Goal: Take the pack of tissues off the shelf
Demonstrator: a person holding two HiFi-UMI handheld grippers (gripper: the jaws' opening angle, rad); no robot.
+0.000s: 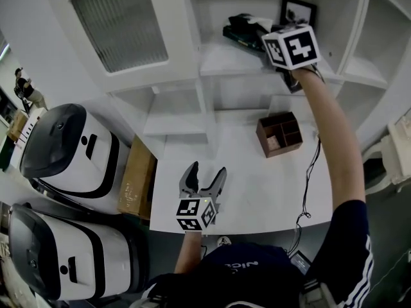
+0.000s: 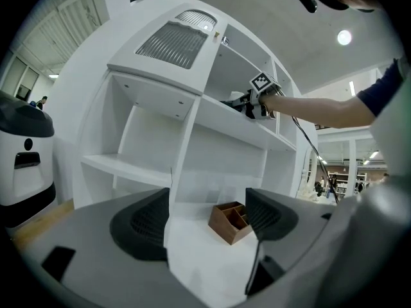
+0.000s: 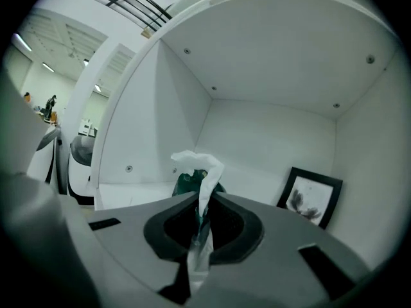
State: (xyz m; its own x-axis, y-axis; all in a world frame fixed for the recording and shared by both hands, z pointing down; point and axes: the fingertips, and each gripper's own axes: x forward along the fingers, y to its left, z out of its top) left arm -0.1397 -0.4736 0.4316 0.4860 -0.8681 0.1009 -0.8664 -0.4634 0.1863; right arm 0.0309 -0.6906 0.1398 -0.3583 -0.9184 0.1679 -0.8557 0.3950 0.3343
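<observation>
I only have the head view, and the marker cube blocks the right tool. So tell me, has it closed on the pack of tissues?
Observer: Yes. In the right gripper view the right tool is shut on the pack of tissues, pinching the white tissue that sticks up from it.
Operator: Anything crowding it?
Observer: Only a framed picture, leaning in the back right corner, apart from the jaws.
Operator: Where is the left tool aimed?
Observer: At the wooden organizer. The left gripper view shows it framed between the open, empty jaws of the left tool, farther back on the table.
</observation>
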